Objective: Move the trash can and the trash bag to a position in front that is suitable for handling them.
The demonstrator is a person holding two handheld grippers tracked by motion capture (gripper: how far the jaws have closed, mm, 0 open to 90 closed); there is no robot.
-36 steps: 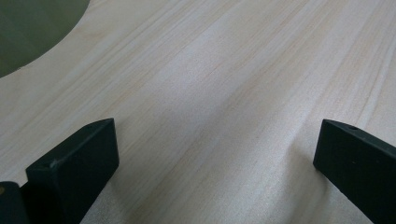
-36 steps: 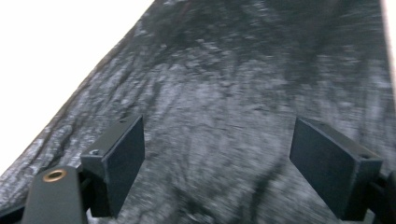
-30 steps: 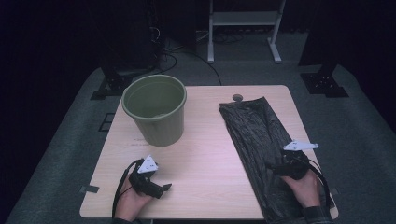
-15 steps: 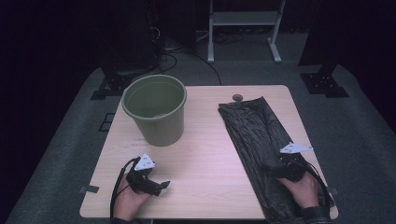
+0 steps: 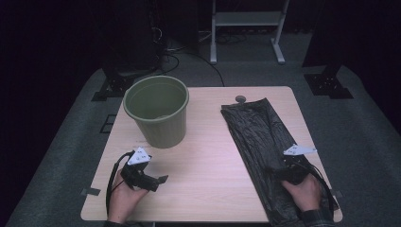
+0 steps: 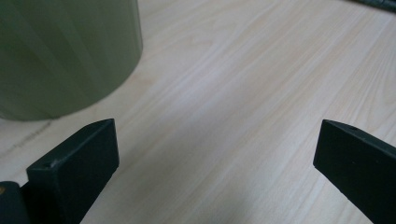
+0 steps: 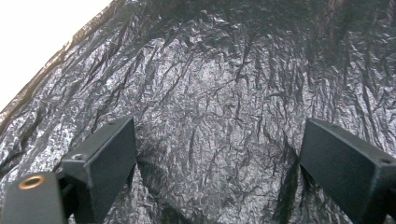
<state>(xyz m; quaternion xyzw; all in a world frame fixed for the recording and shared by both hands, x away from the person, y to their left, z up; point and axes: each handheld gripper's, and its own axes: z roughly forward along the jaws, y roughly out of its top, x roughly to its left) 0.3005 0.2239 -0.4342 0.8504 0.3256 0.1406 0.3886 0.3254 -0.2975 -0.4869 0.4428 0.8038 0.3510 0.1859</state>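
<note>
Right tongs (image 7: 217, 154), jaws apart, having drawn back to 6 o'clock, are lowering onto black bag (image 5: 257, 137); left tongs (image 6: 217, 163) idling apart.

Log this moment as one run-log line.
right tool: open, over black bag | left tool: open, over bare table | green bin: upright, untouched

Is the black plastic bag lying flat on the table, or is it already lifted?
Flat: the black plastic bag lies spread on the table, with the open right gripper over it.
</note>
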